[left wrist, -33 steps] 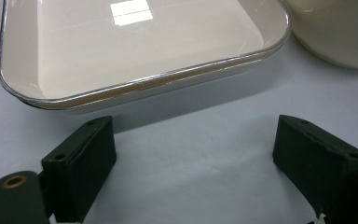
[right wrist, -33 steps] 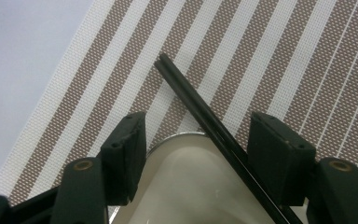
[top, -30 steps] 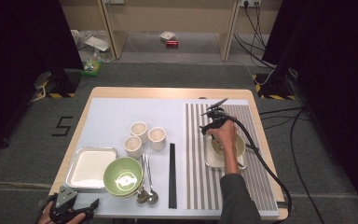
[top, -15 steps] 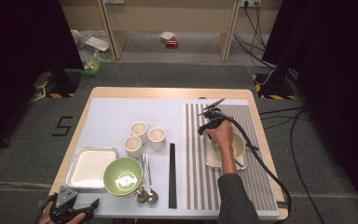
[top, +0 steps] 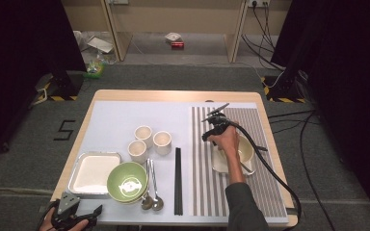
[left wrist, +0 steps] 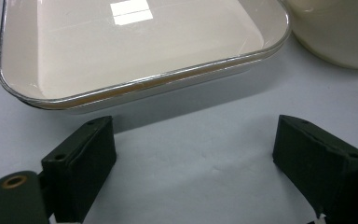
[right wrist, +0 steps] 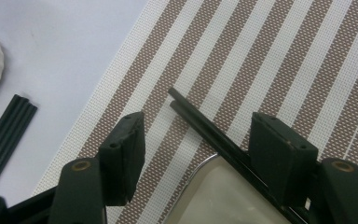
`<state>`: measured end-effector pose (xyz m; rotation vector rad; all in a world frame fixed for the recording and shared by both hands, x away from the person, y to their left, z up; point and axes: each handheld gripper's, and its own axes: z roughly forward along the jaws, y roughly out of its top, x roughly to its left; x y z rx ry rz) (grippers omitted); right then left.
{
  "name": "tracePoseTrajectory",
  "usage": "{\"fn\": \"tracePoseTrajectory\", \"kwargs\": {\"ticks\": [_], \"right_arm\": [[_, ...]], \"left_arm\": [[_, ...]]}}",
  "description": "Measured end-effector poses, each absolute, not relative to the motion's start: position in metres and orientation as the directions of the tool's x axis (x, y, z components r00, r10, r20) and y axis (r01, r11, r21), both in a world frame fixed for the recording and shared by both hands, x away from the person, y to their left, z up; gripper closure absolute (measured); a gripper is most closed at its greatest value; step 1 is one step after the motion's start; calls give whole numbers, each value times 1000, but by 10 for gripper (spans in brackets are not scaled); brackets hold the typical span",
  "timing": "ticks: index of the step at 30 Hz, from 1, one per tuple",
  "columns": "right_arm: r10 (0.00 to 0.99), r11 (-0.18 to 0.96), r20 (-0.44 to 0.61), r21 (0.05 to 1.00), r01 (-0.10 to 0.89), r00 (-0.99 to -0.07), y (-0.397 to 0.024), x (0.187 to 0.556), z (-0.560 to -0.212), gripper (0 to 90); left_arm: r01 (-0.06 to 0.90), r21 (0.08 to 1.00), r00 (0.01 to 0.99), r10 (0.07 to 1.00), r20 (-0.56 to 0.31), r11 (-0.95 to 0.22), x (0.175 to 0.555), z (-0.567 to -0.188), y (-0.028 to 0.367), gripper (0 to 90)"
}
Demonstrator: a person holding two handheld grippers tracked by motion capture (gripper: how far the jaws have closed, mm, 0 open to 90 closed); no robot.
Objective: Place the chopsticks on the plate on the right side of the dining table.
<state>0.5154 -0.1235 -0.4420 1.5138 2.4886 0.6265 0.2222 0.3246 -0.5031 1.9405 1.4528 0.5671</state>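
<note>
1. Hovering over the striped woven placemat (top: 250,192), the right claw (right wrist: 198,154) stands spread, pinching nothing; a pair of thin black chopsticks (right wrist: 200,123) runs between its jaws, lying across the rim of a glossy, metal-edged rectangular tray (right wrist: 214,196).
2. From the high view, the right claw (top: 211,136) sits at the far-left corner of that tray (top: 218,163), which holds a cream bowl (top: 246,150) on the placemat's brown and white stripes.
3. Low at the desk's near-left corner, the left claw (left wrist: 196,158) is spread and empty above the smooth pale desk (left wrist: 191,140), just short of a second shallow tray (left wrist: 135,51) with rounded corners and a shiny white inside.
4. On the plain part of the desk stand three ribbed cream cups (top: 149,139), a green bowl (top: 126,181), two metal spoons (top: 151,197) and a bundle of straight black chopsticks (top: 177,180).
5. Compared with a second ago, the right hand (top: 227,142) has shifted slightly away from the person along the tray, exposing more of the cream bowl; the left hand (top: 70,219) has kept its place, and the other tableware has not moved.
</note>
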Motion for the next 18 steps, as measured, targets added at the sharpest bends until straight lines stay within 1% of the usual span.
{"fn": "tracePoseTrajectory", "kwargs": {"ticks": [3,18], "right_arm": [[876,392,84,452,802,-475,-122,514,-442,375],[862,428,67,434,793,-502,-114,508,-439,373]], "left_arm": [[678,711,296,955,-32,-187,222,-503,325,118],[679,710,296,955,-32,-187,222,-503,325,118]]}}
